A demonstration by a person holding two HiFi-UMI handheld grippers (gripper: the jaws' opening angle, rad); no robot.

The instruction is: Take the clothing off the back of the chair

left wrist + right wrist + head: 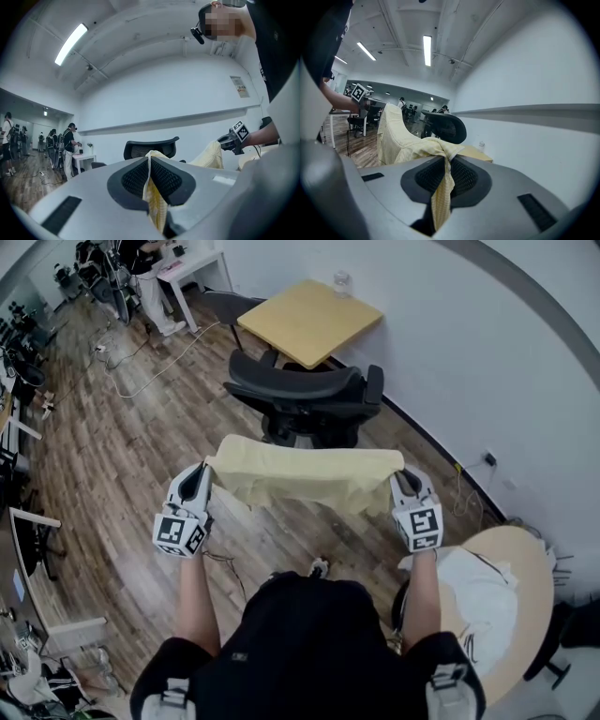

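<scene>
Fingers of left gripper (206, 472) and right gripper (401, 476) were pinched shut on opposite top corners of clothing (309, 476) | clothing was held spread before chair (300, 395), apparently off its back | judged light, limp; corner holds suited.

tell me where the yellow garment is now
Head view centre: the yellow garment hangs stretched between left gripper and right gripper, this side of the black chair.

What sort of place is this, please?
Probably an open office or lab workroom: a black office chair, a square wooden table, and a white desk further back.
</scene>
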